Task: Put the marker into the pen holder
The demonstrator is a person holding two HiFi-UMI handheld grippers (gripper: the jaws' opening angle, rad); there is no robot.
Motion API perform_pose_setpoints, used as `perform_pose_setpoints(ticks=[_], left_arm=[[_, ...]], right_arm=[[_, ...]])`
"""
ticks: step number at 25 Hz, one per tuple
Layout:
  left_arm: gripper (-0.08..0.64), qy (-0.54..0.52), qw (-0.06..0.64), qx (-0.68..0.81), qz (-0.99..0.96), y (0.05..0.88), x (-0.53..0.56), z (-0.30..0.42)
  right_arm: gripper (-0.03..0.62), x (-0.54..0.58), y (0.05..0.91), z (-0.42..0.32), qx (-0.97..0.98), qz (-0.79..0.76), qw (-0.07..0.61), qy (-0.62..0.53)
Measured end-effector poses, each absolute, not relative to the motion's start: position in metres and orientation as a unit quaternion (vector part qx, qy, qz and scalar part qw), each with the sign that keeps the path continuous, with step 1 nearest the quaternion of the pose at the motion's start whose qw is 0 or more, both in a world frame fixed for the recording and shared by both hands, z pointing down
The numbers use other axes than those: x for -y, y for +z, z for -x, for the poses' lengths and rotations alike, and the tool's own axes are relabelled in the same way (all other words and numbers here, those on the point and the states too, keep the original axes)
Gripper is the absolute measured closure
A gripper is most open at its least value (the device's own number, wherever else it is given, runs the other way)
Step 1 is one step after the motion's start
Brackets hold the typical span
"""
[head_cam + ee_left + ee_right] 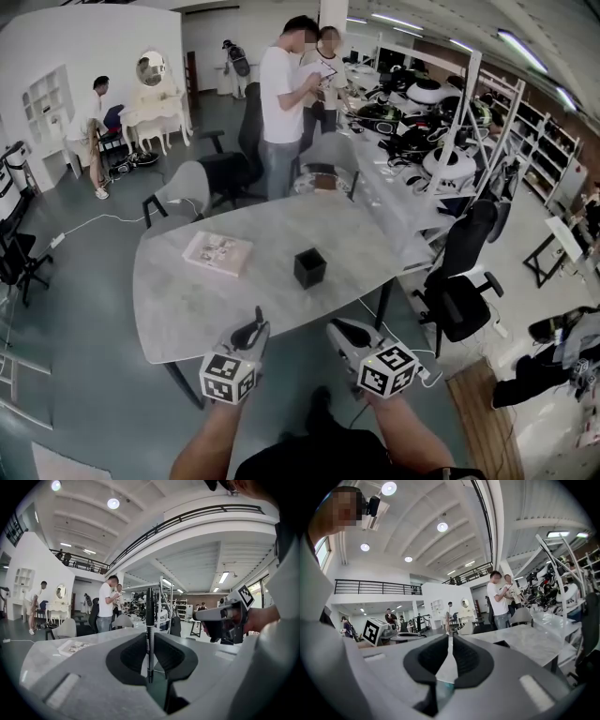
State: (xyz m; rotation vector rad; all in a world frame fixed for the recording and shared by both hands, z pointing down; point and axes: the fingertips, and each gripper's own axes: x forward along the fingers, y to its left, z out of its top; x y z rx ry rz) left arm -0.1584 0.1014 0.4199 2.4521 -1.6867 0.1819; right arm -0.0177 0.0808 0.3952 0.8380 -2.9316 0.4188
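The left claw point(150, 641) is clenched on the marker point(149, 620). The dark barrel stands upright between the two pads, its long axis crossing the jaws from top to bottom, with most of its length rising above them and a short end showing below. The right claw point(450, 641) is closed on nothing, its jaws drawn together with only a sliver of light between them.

Both claws are held out roughly level, just short of the near edge of the table point(178, 309). The pen holder point(309, 267), a small black open-topped box, sits on the table ahead of them. It lies forward and a little to the right of the left claw, nearly midway between the two. The right claw is about as near, but the left one carries the marker, so I judge the move is its to make: forward, over the holder's mouth, with the marker kept upright.

The table is pale grey marble, with a thin booklet point(217, 253) left of the holder and well apart from it. Beyond are office chairs point(459, 281), two people standing point(281, 94) at the far end and racks of equipment point(441, 122) to the right.
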Motion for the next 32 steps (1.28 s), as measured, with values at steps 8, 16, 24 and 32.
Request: perform_pose_setpoints(ticks=[8, 16, 24, 32], left_arm=[[0.505, 0.056, 0.083, 0.563, -0.82, 0.422, -0.022, 0.142], [0.505, 0.081, 0.083, 0.575, -0.81, 0.43, 0.083, 0.126], [0.505, 0.06, 0.097, 0.593, -0.797, 0.43, 0.166, 0.12], [0.505, 0.045, 0.126, 0.581, -0.803, 0.439, 0.226, 0.123]], right_arm=[[0.565, -0.006, 0.402, 0.006, 0.953, -0.264, 0.007, 0.146], [0.565, 0.1, 0.417, -0.017, 0.953, -0.258, -0.003, 0.16], [0.565, 0.178, 0.431, -0.027, 0.956, -0.239, 0.003, 0.173], [0.565, 0.228, 0.446, -0.028, 0.951, -0.243, 0.027, 0.188]])
